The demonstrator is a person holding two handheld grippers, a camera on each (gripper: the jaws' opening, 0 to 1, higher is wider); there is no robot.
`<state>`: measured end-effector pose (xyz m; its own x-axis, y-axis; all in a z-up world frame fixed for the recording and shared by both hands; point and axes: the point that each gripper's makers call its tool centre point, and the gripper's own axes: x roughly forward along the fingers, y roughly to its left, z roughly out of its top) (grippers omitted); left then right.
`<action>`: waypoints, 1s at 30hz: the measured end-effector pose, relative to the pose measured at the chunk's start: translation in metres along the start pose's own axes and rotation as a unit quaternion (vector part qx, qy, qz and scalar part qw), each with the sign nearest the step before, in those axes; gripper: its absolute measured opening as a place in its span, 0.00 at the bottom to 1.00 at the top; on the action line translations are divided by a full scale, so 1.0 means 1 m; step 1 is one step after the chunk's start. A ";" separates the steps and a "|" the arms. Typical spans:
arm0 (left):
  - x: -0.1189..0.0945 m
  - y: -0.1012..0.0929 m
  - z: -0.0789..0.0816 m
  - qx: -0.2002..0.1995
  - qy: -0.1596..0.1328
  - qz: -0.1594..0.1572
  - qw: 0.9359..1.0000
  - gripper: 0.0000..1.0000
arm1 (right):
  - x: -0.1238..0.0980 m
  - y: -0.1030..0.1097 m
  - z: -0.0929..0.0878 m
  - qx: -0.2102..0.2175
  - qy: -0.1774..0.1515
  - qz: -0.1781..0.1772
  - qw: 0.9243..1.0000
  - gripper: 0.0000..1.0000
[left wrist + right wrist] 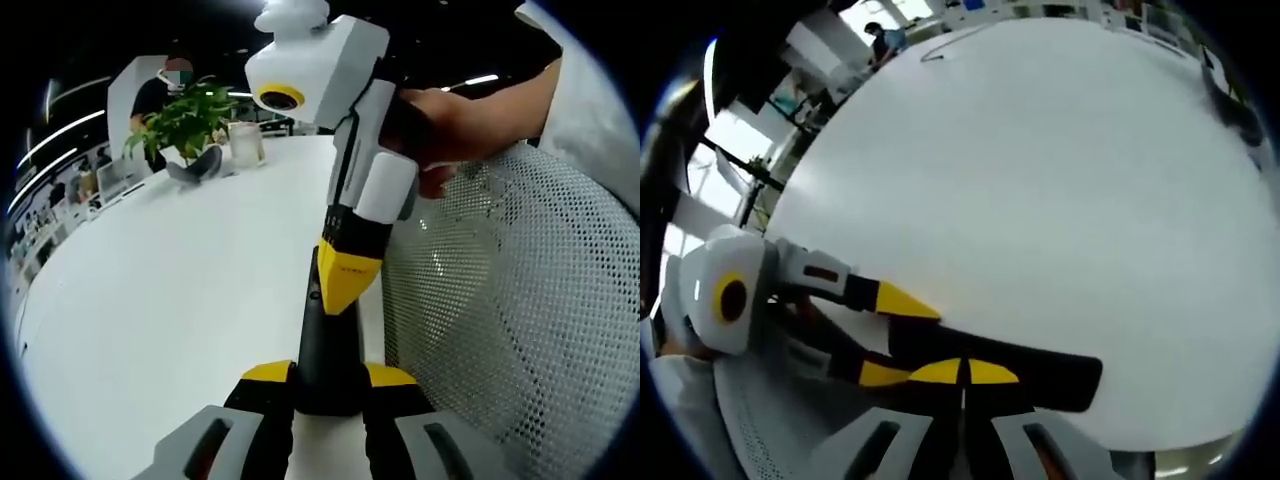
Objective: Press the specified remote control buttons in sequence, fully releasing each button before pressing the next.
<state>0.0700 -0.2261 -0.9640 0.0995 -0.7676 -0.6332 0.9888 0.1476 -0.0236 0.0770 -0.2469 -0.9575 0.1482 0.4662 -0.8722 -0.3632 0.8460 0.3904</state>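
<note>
A slim black remote lies lengthwise between the yellow-tipped jaws of my left gripper, which is shut on its near end at the edge of the white table. My right gripper, held by a hand, comes down from the upper right with its yellow tips together on the remote's upper face. In the right gripper view the remote runs left to right. My right gripper has its jaws shut and touching the remote, and my left gripper clamps the remote from the left.
A white mesh chair back stands close on the right, by the table edge. At the table's far side are a potted plant and a glass cup. A dark object lies near the far right edge. A person sits in the background.
</note>
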 end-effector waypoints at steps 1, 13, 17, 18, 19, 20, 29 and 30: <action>0.000 0.000 0.000 0.000 0.000 0.000 1.000 0.25 | 0.000 0.000 0.000 0.000 0.000 0.000 1.000 0.00; 0.002 0.000 0.001 -0.001 0.000 0.001 1.000 0.25 | 0.000 -0.002 0.000 0.000 -0.006 0.001 1.000 0.00; 0.002 0.001 0.001 -0.001 0.000 0.001 1.000 0.25 | 0.000 -0.002 0.000 0.003 -0.008 0.001 1.000 0.00; 0.002 0.000 0.001 -0.001 0.000 0.001 1.000 0.25 | 0.001 -0.002 0.001 0.001 -0.009 0.001 1.000 0.00; 0.001 0.000 0.001 -0.001 -0.001 0.001 1.000 0.25 | 0.001 -0.002 0.000 -0.002 -0.009 -0.002 1.000 0.00; 0.001 0.000 0.001 -0.002 -0.001 0.001 1.000 0.25 | 0.001 -0.002 0.001 -0.008 -0.010 -0.005 1.000 0.00; 0.001 0.001 0.002 -0.002 -0.001 0.001 1.000 0.25 | 0.000 -0.003 0.001 -0.008 -0.011 -0.005 1.000 0.00; 0.001 0.001 0.002 -0.002 -0.001 0.001 1.000 0.25 | 0.000 -0.003 0.001 -0.008 -0.012 -0.005 1.000 0.00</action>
<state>0.0709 -0.2279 -0.9636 0.1024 -0.7679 -0.6323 0.9881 0.1519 -0.0244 0.0793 -0.2489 -0.9582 0.1730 0.4642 -0.8687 -0.3754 0.8465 0.3776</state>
